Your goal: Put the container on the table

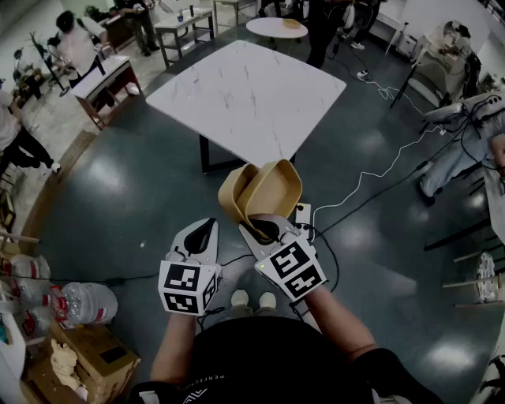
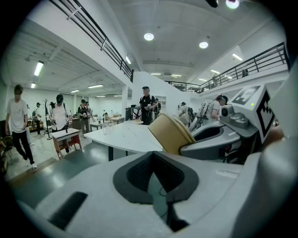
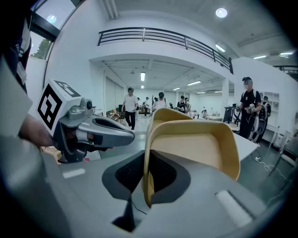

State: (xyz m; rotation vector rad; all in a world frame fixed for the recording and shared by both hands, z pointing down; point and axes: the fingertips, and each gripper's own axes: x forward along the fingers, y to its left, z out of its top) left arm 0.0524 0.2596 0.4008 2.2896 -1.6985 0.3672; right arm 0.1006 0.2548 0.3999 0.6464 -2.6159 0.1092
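Observation:
A tan open clamshell container (image 1: pixel 262 195) hangs in the air in front of the person, short of the white marble table (image 1: pixel 252 96). My right gripper (image 1: pixel 264 230) is shut on its rim; in the right gripper view the container's edge (image 3: pixel 148 172) is pinched between the jaws, its tray (image 3: pixel 192 148) opening to the right. My left gripper (image 1: pixel 201 233) is just left of it, shut with nothing between its jaws (image 2: pixel 160 183). From the left gripper view the container (image 2: pixel 170 134) shows beyond the right gripper's body, with the table (image 2: pixel 123 137) behind it.
A dark glossy floor (image 1: pixel 126 197) lies below. White cables and a power strip (image 1: pixel 303 213) lie on the floor to the right. Boxes and a water bottle (image 1: pixel 87 302) sit at lower left. Several people stand around other tables (image 1: pixel 183 21) farther off.

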